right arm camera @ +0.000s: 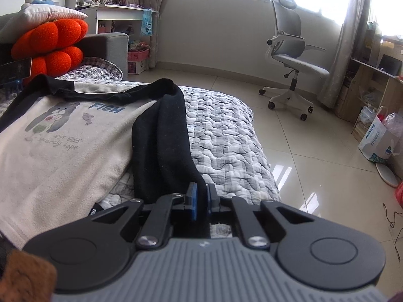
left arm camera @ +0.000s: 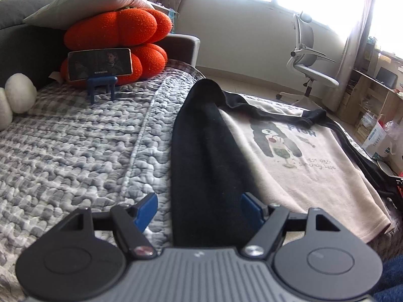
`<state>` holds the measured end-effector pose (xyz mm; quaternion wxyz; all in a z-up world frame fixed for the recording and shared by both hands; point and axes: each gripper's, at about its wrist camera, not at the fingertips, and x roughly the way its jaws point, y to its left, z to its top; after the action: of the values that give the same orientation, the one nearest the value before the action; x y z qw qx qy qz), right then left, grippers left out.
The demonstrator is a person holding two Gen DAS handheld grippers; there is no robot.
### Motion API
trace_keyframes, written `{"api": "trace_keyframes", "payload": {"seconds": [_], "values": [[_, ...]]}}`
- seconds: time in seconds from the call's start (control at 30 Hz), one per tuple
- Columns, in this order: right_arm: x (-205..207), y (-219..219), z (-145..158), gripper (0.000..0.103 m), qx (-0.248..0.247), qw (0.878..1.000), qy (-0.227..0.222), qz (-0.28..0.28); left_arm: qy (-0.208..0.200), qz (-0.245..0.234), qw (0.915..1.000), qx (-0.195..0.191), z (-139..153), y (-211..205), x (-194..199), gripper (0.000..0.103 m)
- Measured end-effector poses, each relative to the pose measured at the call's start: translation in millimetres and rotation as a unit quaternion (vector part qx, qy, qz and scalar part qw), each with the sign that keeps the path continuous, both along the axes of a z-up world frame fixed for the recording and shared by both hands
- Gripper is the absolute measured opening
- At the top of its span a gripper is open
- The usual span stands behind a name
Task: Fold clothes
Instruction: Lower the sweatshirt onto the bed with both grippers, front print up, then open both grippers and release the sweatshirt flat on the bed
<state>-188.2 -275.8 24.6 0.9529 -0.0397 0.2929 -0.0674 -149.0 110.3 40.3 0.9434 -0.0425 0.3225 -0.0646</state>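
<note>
The left gripper (left arm camera: 199, 210) sits nearest its camera: ribbed grey body, black arms, blue pads spread wide with the black left sleeve (left arm camera: 201, 156) lying slack between them, released. The right gripper (right arm camera: 200, 201) is clenched on the cuff end of the black right sleeve (right arm camera: 166, 136), pads pressed against the cloth.

The bed (left arm camera: 75, 146) carries a puckered grey-and-white quilt with a stitched seam; its right edge drops to glossy floor tiles (right arm camera: 302, 151) with open room. On it lies the shirt (left arm camera: 302, 166), fleecy cream body, black collar, flat and face up, with a bear print reading "FISH", "EST 1988" and "sincerely hope". Orange lobed cushions (left arm camera: 118, 30) sit at the headboard, a phone (left arm camera: 99, 64) propped on a blue stand before them. A white mesh chair (right arm camera: 289, 50) stands near the window.
</note>
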Motion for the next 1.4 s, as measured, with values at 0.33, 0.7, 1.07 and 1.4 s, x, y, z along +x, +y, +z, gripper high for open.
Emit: {"api": "trace_keyframes", "payload": {"seconds": [0.33,0.7,1.07,1.4], "values": [[1.7,-15.5,11.6,0.007,-0.01,0.999,-0.029,-0.035,0.029,0.009,0.998,0.056,6.3,9.1,20.5,0.0],[15.3,-33.7,43.2,0.005,-0.015,0.994,-0.08,-0.08,0.05,0.003,0.9985,0.021,1.0,11.9,19.2,0.045],[44.5,-39.5,34.1,0.013,0.028,0.998,-0.038,-0.037,0.043,-0.006,0.998,0.046,-8.1,-13.7,29.5,0.005],[19.2,-16.9,-3.5,0.053,0.012,1.0,0.016,-0.001,0.023,0.041,0.9985,0.028,24.3,36.3,40.2,0.004]]}}
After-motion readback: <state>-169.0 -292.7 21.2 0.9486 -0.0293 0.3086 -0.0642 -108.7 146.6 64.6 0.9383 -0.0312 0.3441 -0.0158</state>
